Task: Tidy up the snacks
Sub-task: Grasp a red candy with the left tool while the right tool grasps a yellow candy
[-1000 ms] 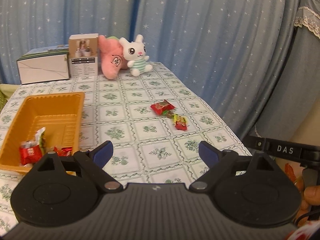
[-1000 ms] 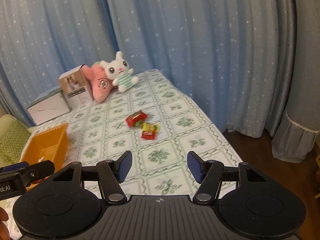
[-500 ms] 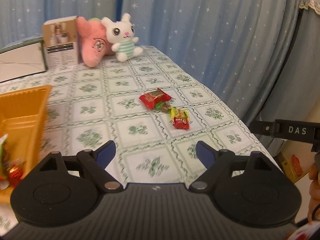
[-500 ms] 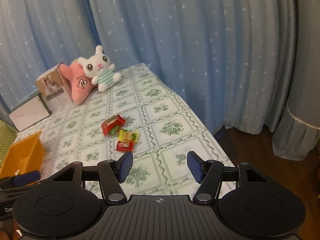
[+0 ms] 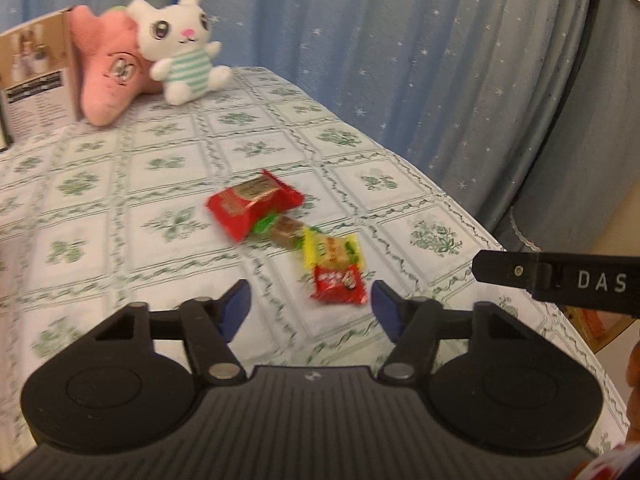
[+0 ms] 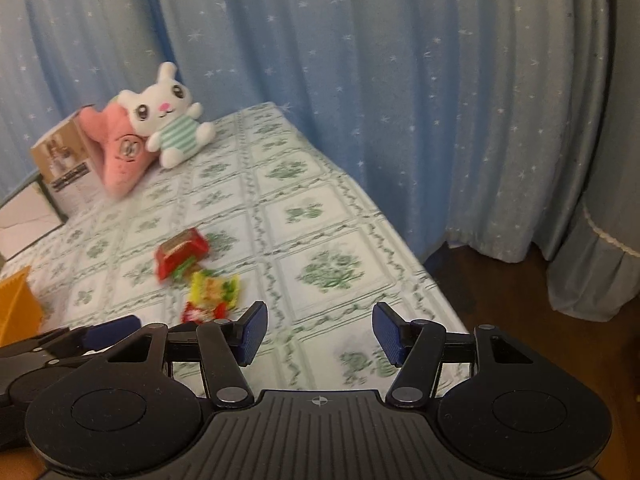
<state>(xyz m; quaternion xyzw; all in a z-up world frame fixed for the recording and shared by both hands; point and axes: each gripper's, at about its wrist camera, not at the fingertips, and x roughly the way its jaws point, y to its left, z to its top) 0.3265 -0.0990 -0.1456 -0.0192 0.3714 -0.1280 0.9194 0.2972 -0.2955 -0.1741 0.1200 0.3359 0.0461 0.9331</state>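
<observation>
Item: small red snack packet (image 5: 339, 289), nearest of four wrappers on the tablecloth (image 5: 168, 184), at 12 o'clock between our left gripper (image 5: 310, 305) fingers. We judge it light, crinkly, slippery; pinch across its flat middle. Left gripper wide open, empty. Right gripper (image 6: 318, 333) likewise, snacks at 10 o'clock.

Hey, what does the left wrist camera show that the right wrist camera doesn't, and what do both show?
Only the left wrist view shows the brown candy clearly, plus the right hand-held gripper's arm marked DAS. Only the right wrist view shows the orange basket and the wooden floor. Both show the big red packet, yellow candy, small red candy, plush rabbit and open jaws.
</observation>
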